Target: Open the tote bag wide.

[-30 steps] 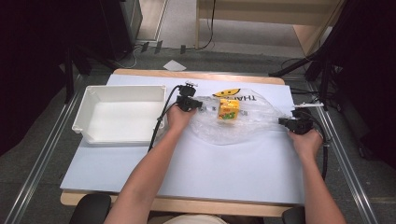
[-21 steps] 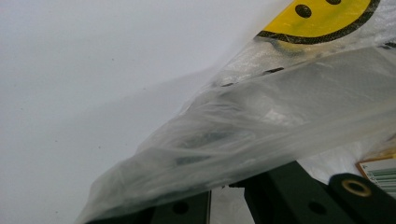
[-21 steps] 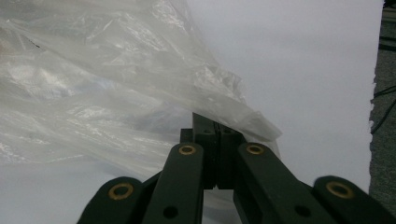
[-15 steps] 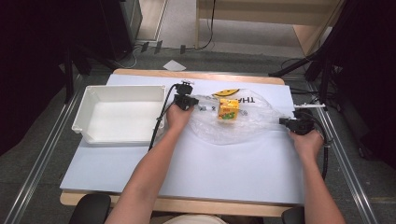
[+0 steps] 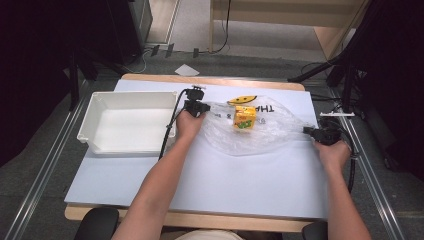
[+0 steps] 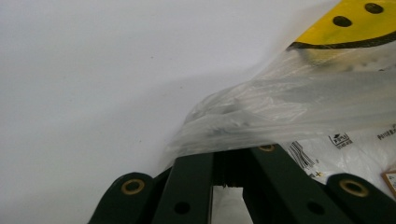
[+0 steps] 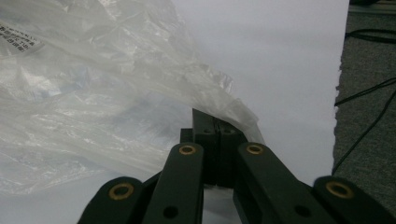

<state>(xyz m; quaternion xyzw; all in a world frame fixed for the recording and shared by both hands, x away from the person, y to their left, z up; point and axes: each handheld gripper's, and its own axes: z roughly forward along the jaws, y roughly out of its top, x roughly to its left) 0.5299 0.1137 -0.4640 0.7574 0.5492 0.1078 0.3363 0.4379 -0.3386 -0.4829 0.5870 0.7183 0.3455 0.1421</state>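
The clear plastic bag (image 5: 260, 131) lay spread across the middle of the white table (image 5: 215, 185), stretched between the two hands, with a yellow carton (image 5: 245, 118) sitting inside it toward the far side and a yellow smiley print (image 5: 242, 99) showing at its far edge. The left tongs (image 5: 196, 106) stood at the bag's left end, and in the left gripper view the film (image 6: 261, 116) bunched straight into the nearly pressed-together jaws, so they appeared to be pinching a fold of it. The right tongs (image 5: 320, 134) held the opposite end; in the right gripper view the jaws were pressed together on a gathered corner of the bag (image 7: 219, 105). The main risk, as I judged it, was the thinness of each hold: only a small crumple of slippery film sat between the pads, so a sharper pull or a lift could let one end slide out and the bag would collapse. If both ends were raised unevenly, the carton could slide toward the lower side, drag the film and jerk it free, or tumble out of whichever end was open. Pulling the hands further apart could also stretch or tear the plastic at the pinch points. The white bin (image 5: 126, 122) stood just beside the left hand (image 5: 187, 122), close enough that a swing to that side could knock its rim.
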